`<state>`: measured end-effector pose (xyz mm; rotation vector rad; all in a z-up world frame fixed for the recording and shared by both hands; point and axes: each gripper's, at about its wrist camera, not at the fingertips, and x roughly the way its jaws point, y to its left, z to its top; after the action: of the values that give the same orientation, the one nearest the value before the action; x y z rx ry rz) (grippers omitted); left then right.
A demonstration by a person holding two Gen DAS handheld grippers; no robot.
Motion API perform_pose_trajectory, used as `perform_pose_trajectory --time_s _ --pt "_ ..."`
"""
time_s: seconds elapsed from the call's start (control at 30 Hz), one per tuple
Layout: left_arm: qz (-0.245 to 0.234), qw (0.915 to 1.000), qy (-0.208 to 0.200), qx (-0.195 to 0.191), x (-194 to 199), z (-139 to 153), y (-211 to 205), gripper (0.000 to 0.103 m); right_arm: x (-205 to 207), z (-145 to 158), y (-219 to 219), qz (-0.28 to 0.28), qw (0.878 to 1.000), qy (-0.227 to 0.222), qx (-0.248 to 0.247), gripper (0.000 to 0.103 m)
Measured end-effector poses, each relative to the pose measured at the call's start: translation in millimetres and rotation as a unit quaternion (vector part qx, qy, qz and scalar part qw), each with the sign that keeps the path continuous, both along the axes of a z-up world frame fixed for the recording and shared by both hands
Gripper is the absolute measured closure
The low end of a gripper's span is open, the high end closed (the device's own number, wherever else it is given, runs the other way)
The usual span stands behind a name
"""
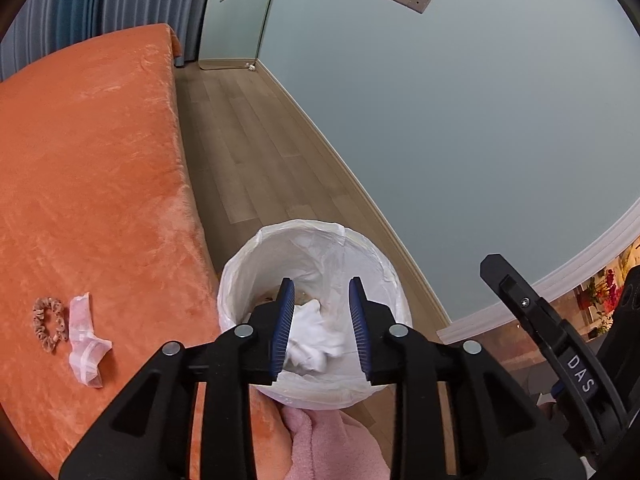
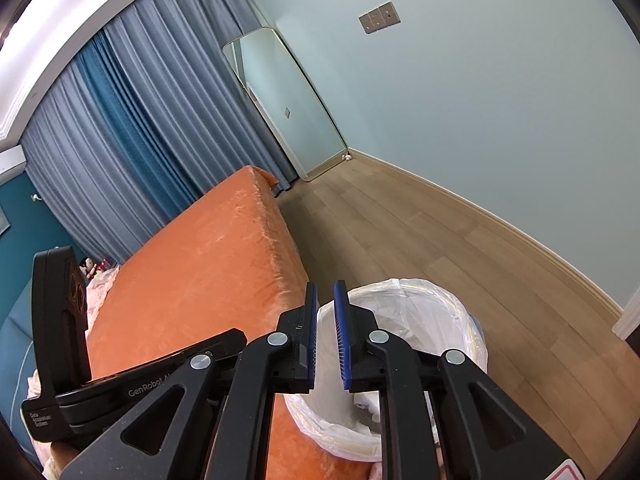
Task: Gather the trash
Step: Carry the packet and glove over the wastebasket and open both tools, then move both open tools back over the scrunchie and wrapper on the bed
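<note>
A white bin (image 1: 304, 226) lined with a thin plastic bag stands on the wood floor against the side of the orange bed. My left gripper (image 1: 321, 284) hangs over its mouth, open, and nothing is pressed between the blue pads. Below the gap a crumpled white tissue (image 1: 316, 336) lies inside the bin. My right gripper (image 2: 325, 285) hovers at the near left rim of the same bin (image 2: 440, 292). Its pads stand a narrow gap apart with nothing between them. A pink-and-white wrapper (image 1: 86, 340) lies on the bed (image 1: 92, 160).
A beige scrunchie (image 1: 49, 324) rests beside the wrapper. Pink fleece fabric (image 1: 320, 440) shows under the left gripper. Wood floor (image 1: 248, 152) runs between the bed and the pale wall. A mirror (image 2: 288, 108) leans in the corner by blue curtains (image 2: 132, 128).
</note>
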<state>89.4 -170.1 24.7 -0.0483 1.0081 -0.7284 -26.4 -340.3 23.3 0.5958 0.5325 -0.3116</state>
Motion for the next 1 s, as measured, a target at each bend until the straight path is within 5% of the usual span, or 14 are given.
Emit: perform_pose_trajectory --time_s 1.0 --pt "0.099 0.9946 -0.019 0.026 4 -5 112 0.060 35 2 86 0.097 0.995 0.026 -0.027 0.070"
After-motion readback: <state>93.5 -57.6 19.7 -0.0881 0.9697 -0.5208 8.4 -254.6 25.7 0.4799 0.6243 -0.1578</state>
